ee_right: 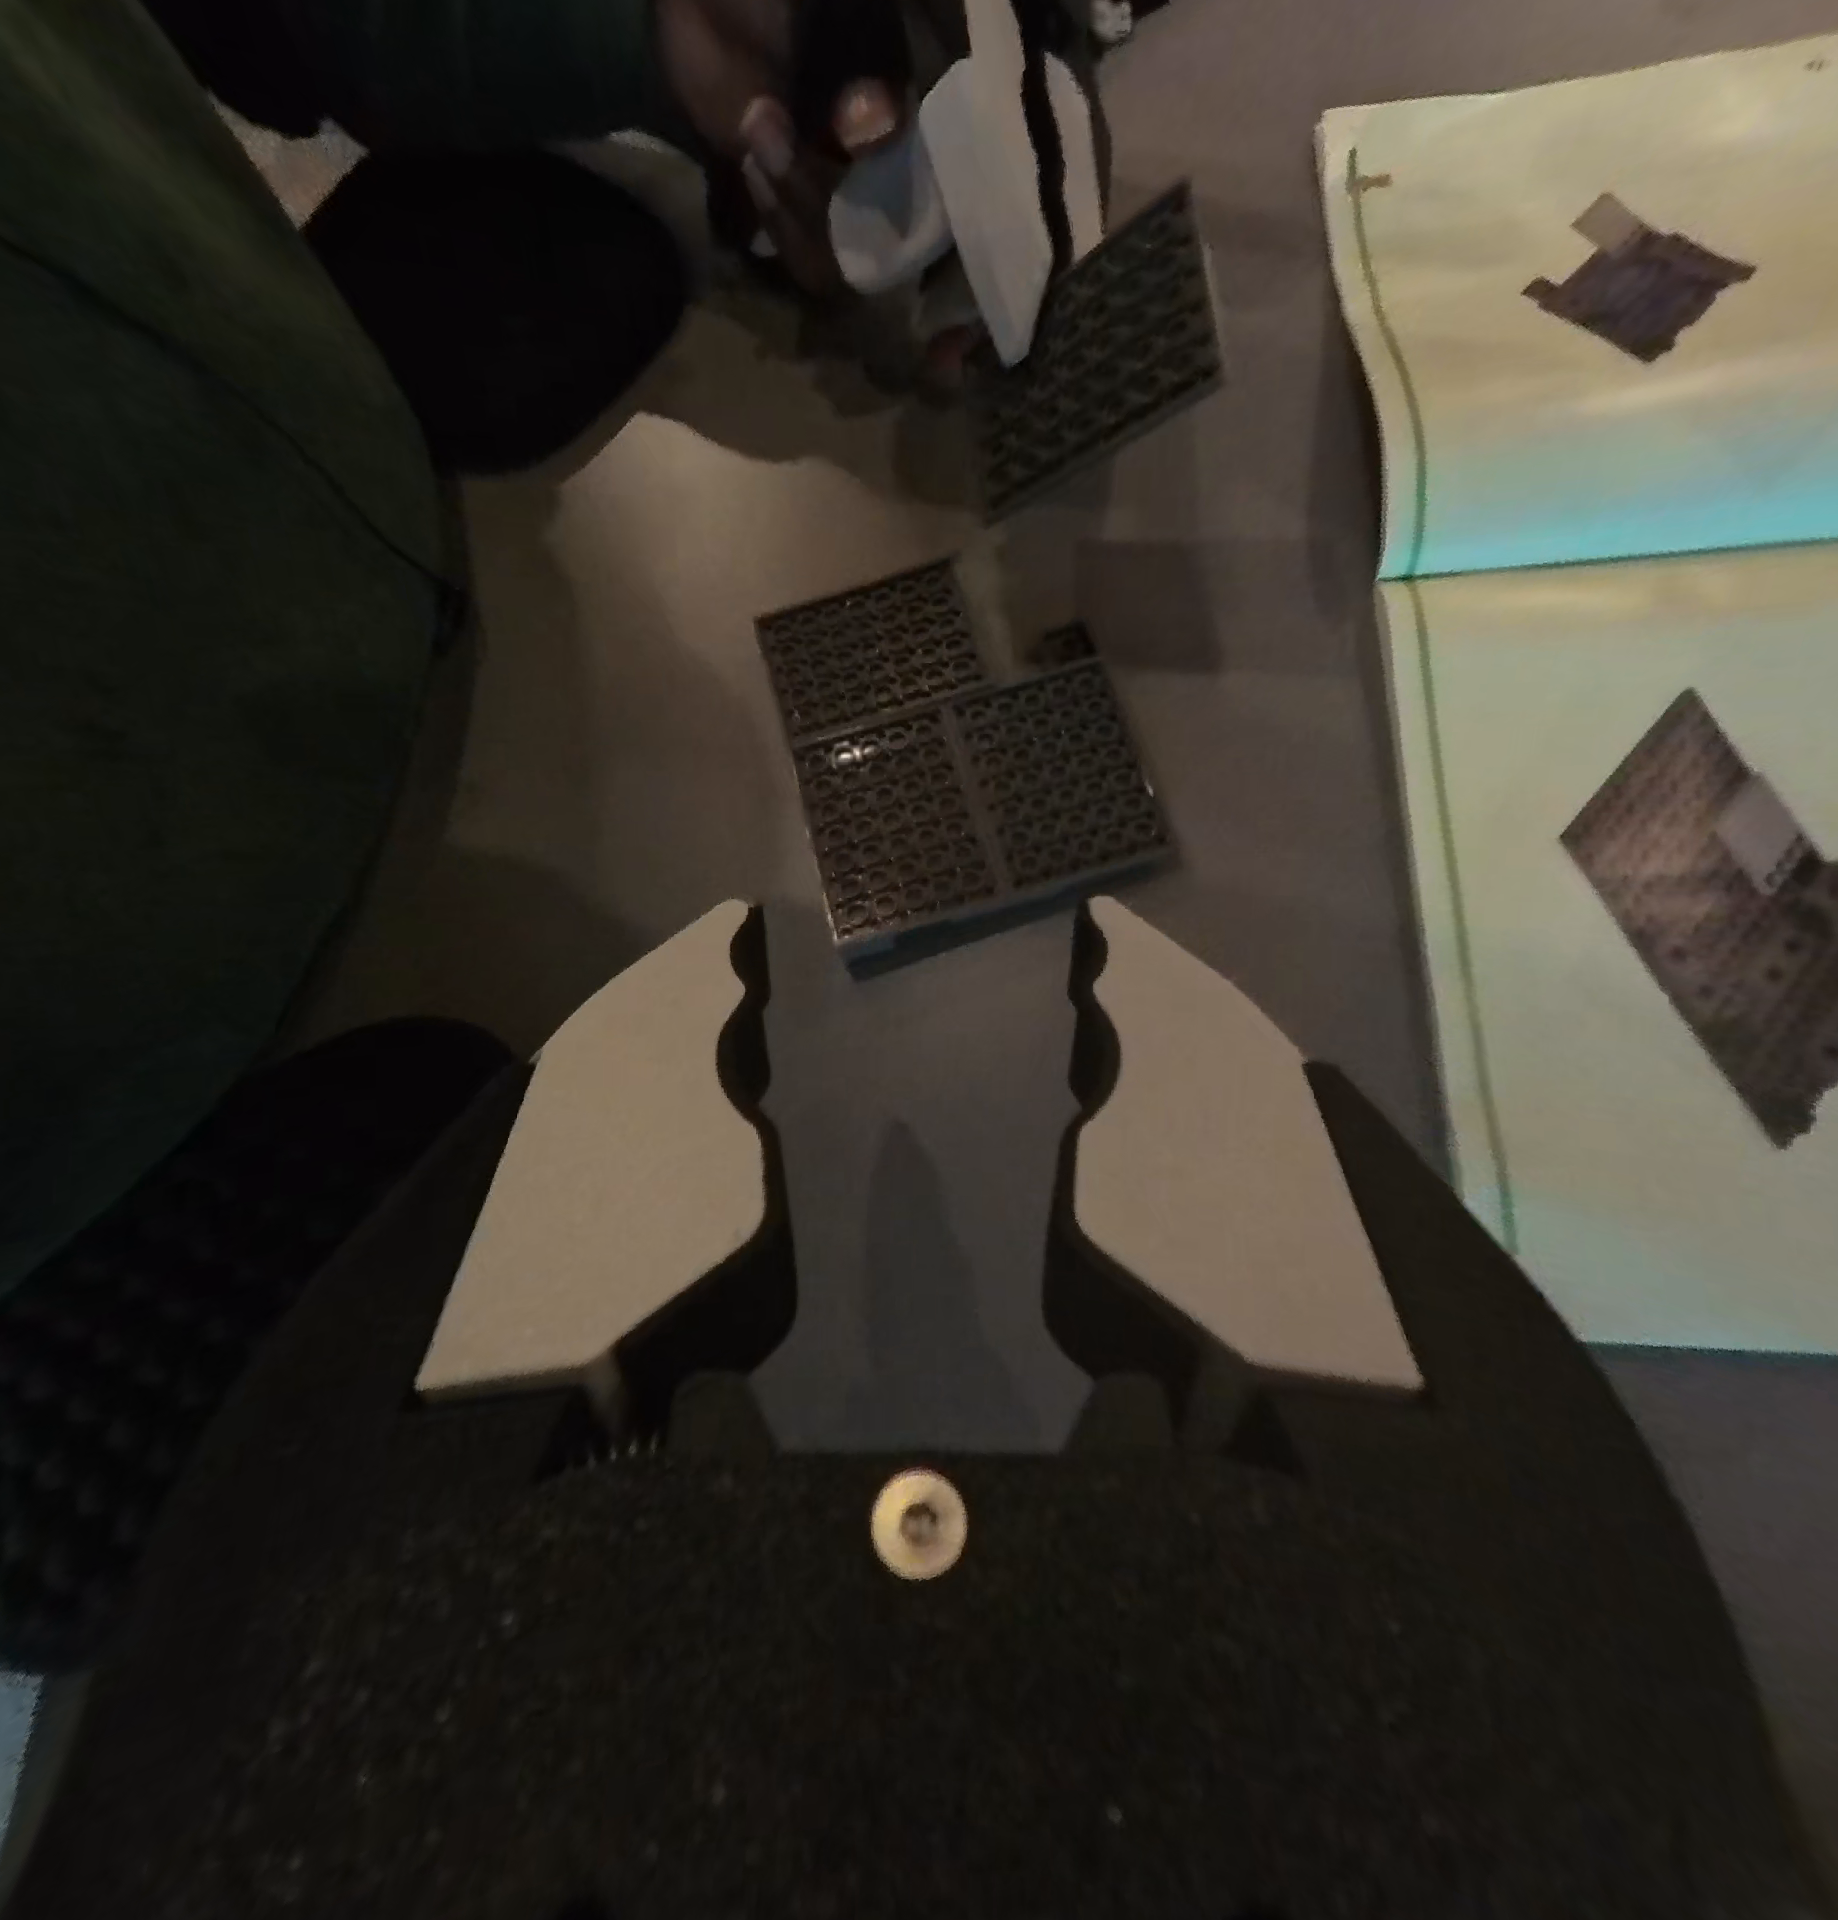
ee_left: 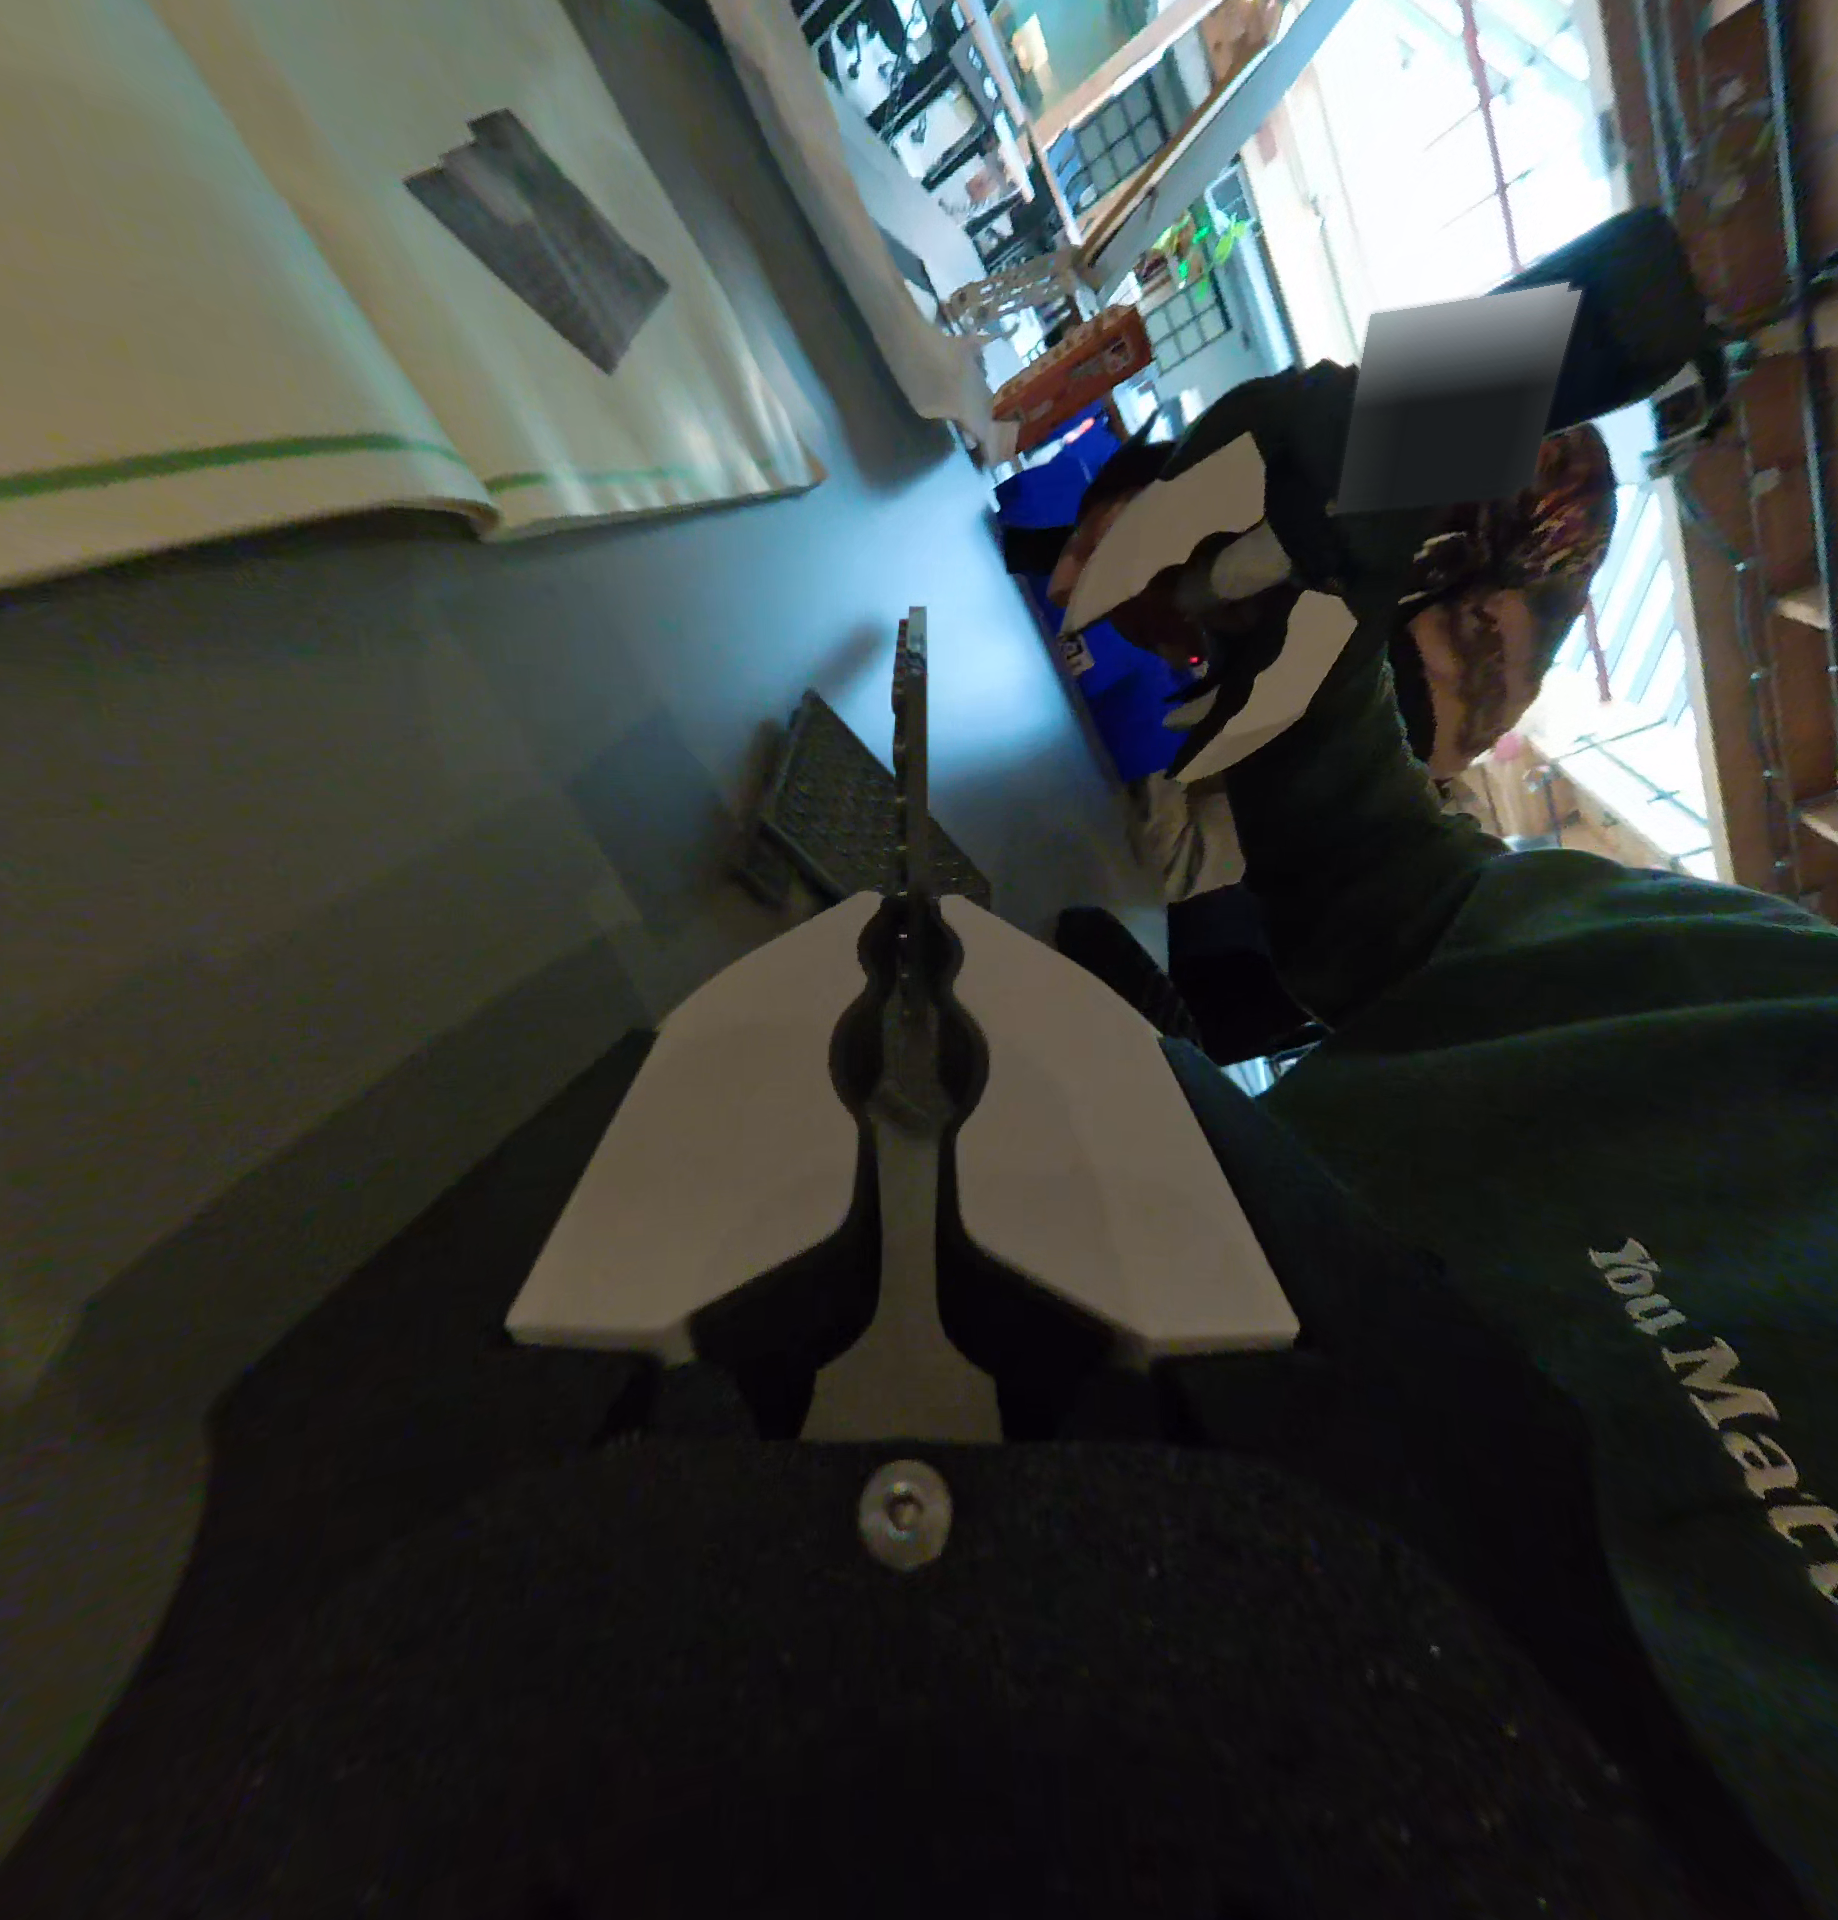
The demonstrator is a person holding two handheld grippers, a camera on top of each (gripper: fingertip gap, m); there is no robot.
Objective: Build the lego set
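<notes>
left wrist view: my left gripper (ee_left: 916,914) had its jaws pinching a dark grey lego plate (ee_left: 913,748) by one edge, so that the plate stood edge-on and pointed away from the camera, above the grey bench (ee_left: 271,831). beyond it a second studded assembly (ee_left: 853,821) lay flat on the bench, and an open instruction booklet (ee_left: 219,312) lay farther off. my right gripper (ee_left: 1216,613) showed at a distance, held up off the bench by a dark green sleeve (ee_left: 1517,1039). right wrist view: my right gripper (ee_right: 917,925) had its jaws spread wide with nothing between them, looking down on the bench (ee_right: 603,582). just past the fingertips lay the assembly (ee_right: 956,769), three dark plates joined with their undersides up. farther on, the left gripper (ee_right: 1008,239) held the single lego plate (ee_right: 1102,364) by its edge, a hand (ee_right: 790,166) behind it. the booklet (ee_right: 1621,675) lay open to the right of the pieces.
</notes>
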